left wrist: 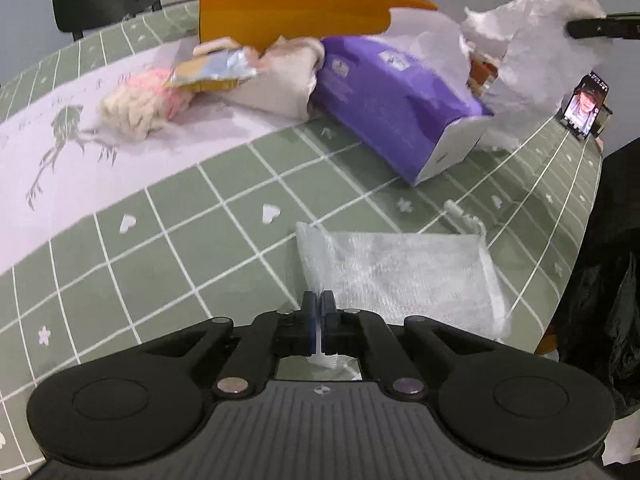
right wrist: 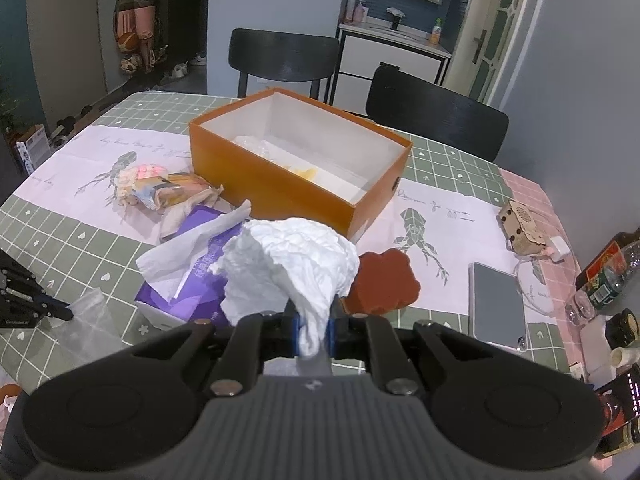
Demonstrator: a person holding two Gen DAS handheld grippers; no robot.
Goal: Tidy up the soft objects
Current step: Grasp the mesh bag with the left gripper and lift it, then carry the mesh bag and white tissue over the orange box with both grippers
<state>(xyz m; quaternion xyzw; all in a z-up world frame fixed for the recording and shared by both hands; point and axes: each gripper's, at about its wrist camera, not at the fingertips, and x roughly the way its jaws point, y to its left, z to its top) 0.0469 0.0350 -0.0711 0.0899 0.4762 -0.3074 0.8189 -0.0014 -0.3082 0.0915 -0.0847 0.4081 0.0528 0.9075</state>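
Note:
A white mesh pouch (left wrist: 400, 276) lies flat on the green checked tablecloth, and my left gripper (left wrist: 318, 300) is shut on its near left edge, with a strip of mesh pinched between the pads. The right gripper (right wrist: 313, 320) is shut on a crumpled white tissue (right wrist: 292, 256) and holds it up above a purple tissue pack (right wrist: 200, 272). That tissue (left wrist: 532, 40) also shows at the upper right of the left wrist view. Behind stands an open orange box (right wrist: 280, 184) with a few light items inside.
A pink and cream knitted piece (left wrist: 136, 108), a beige cloth (left wrist: 280, 76) and a snack packet (left wrist: 212, 72) lie left of the box. A red-brown flower-shaped sponge (right wrist: 384, 280), a tablet (right wrist: 498, 304), a wooden box (right wrist: 524, 232) and bottles (right wrist: 604, 280) sit on the right. Two black chairs stand behind the table.

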